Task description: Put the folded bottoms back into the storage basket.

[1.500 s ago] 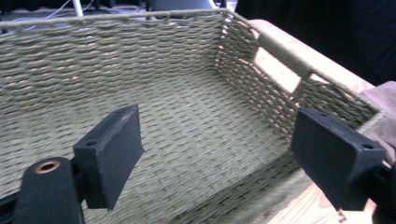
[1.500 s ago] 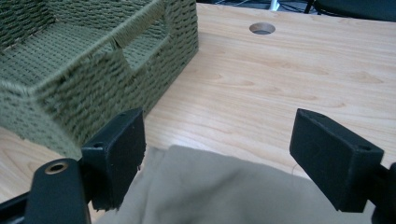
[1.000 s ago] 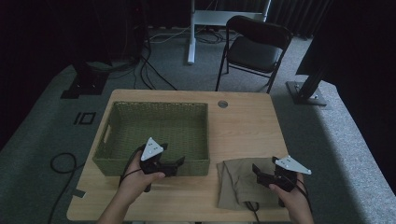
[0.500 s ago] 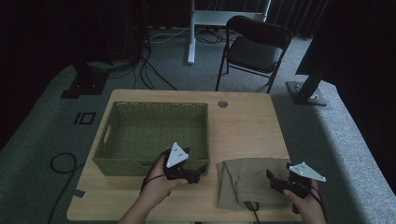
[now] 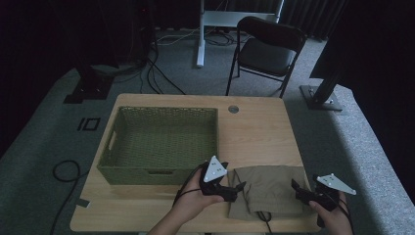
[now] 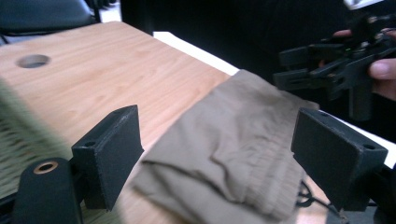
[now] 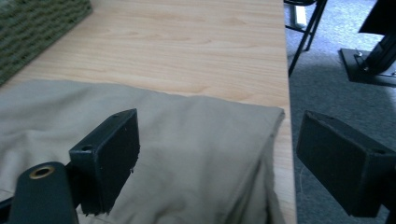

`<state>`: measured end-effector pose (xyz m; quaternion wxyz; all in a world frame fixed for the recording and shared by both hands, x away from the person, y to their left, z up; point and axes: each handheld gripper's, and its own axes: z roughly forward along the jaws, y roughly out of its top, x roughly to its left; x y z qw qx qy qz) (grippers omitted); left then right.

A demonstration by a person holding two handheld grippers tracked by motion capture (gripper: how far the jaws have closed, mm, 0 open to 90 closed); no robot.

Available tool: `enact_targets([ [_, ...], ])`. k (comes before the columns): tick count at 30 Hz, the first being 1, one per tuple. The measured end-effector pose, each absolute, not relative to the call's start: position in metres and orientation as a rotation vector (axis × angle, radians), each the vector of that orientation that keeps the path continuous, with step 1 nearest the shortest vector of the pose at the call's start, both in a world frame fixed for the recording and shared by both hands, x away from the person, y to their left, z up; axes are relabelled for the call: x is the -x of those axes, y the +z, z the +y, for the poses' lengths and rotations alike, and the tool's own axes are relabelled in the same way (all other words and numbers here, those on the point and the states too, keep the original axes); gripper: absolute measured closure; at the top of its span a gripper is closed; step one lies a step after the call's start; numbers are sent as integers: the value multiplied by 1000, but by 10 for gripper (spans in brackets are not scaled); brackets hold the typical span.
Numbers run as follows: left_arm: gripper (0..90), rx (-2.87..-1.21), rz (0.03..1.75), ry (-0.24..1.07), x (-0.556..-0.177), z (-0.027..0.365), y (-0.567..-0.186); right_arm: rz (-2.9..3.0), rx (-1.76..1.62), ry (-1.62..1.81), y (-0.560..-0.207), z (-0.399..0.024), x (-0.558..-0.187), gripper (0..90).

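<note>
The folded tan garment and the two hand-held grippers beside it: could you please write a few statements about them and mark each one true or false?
1. The folded tan garment lies inside the green woven basket. False: it lies on the wooden table, to the right of the basket.
2. The left hand-held gripper has its jaws open at the garment's left edge. True.
3. The right hand-held gripper is shut on the garment. False: its jaws stand open at the garment's right edge.
4. The basket holds nothing that can be seen. True.
5. A folding chair stands on the floor beyond the table's far edge. True.
</note>
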<state>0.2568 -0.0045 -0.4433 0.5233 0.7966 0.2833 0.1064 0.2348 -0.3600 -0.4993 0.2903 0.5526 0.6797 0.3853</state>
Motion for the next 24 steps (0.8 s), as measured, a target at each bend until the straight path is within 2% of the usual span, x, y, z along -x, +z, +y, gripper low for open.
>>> enact_targets([
  [11,171,-1960,680,227,-252,-49,-474,1813,-1508,1011,-510,-368,-239,132],
  [16,171,-1968,753,315,-253,-58,-493,1808,-1518,990,-515,-370,-240,132],
  [24,171,-1996,851,374,-256,-63,-525,1821,-1526,978,-524,-371,-242,132],
])
